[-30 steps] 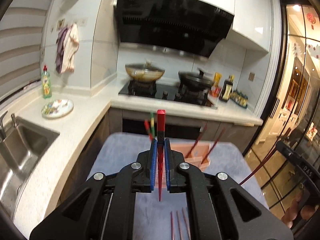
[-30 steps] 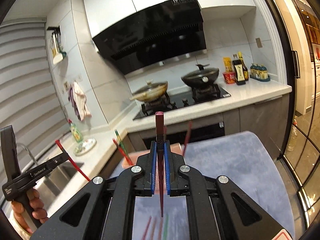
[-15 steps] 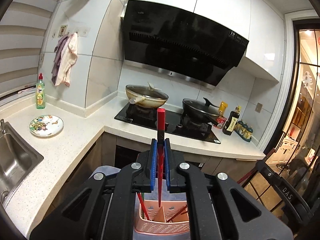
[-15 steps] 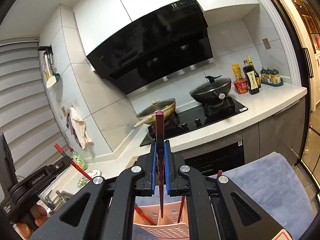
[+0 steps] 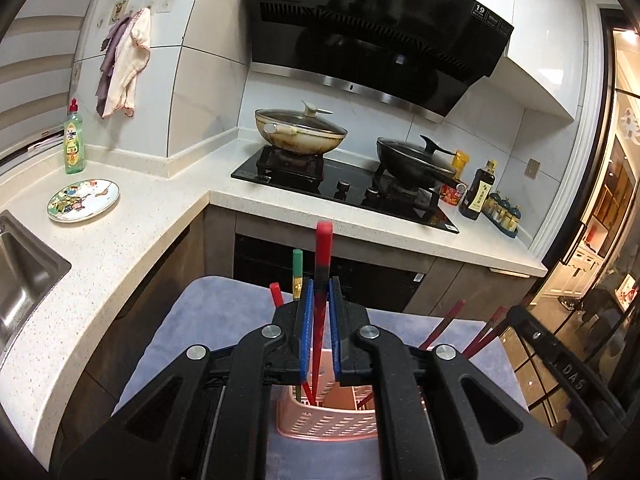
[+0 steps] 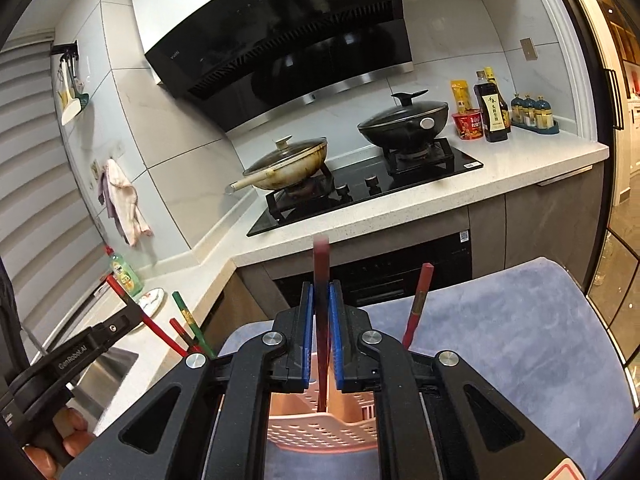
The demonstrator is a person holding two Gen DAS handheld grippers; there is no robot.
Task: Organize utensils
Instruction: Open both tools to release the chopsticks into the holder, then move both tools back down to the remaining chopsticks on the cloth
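A pink perforated utensil basket (image 5: pixel 326 420) stands on a blue-grey mat (image 5: pixel 208 320); it also shows in the right wrist view (image 6: pixel 320 432). My left gripper (image 5: pixel 319 332) is shut on a red chopstick (image 5: pixel 322 256), upright, its tip down in the basket's left part. My right gripper (image 6: pixel 321 336) is shut on a dark red chopstick (image 6: pixel 321 268), its tip inside the basket. A green chopstick (image 5: pixel 297 272) and other red chopsticks (image 5: pixel 442 326) stand in the basket. The right gripper's body (image 5: pixel 568 364) is at the right of the left wrist view.
Behind the mat runs a white L-shaped counter (image 5: pixel 132 236) with a black hob (image 5: pixel 344 188), two lidded pans (image 5: pixel 300 132), a plate (image 5: pixel 83 200), a soap bottle (image 5: pixel 74 140) and a sink (image 5: pixel 20 272). Sauce bottles (image 6: pixel 492 108) stand at the counter's right end.
Both grippers have come down over the basket. Each chopstick's tip has gone from above the mat into the basket. The jaws stay shut.
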